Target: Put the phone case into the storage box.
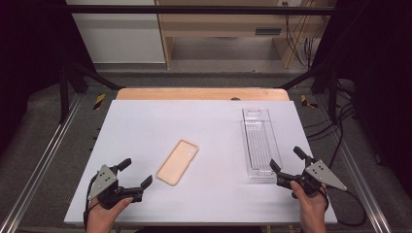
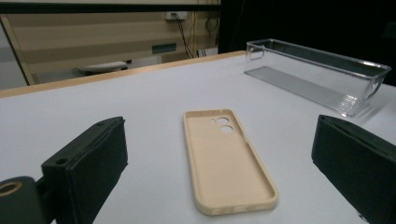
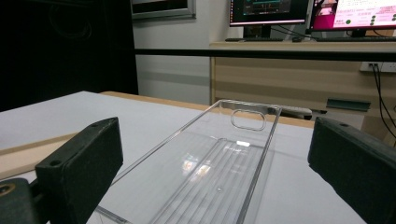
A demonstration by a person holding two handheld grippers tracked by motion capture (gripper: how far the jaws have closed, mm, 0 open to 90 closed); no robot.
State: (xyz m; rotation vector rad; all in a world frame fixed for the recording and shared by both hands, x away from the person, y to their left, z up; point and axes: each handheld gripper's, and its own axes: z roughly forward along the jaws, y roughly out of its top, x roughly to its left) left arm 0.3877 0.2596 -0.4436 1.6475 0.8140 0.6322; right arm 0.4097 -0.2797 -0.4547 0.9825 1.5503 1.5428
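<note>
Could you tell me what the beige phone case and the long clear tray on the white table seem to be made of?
The beige phone case looks like soft matte plastic or silicone: even colour, rounded raised rim, no glare. The long clear tray looks like rigid glossy plastic, perhaps acrylic: you see the table through it, and its ribbed floor and edges catch bright reflections.

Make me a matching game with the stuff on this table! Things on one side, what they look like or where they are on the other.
Things:
1. phone case
2. tray
3. left gripper
4. table

Descriptions:
A. clear plastic, long and empty
B. white, flat top
C. tan, lying with its hollow side up
D. black jaws wide open, holding nothing, near the phone case

Pairs: 1-C, 2-A, 3-D, 4-B
</note>
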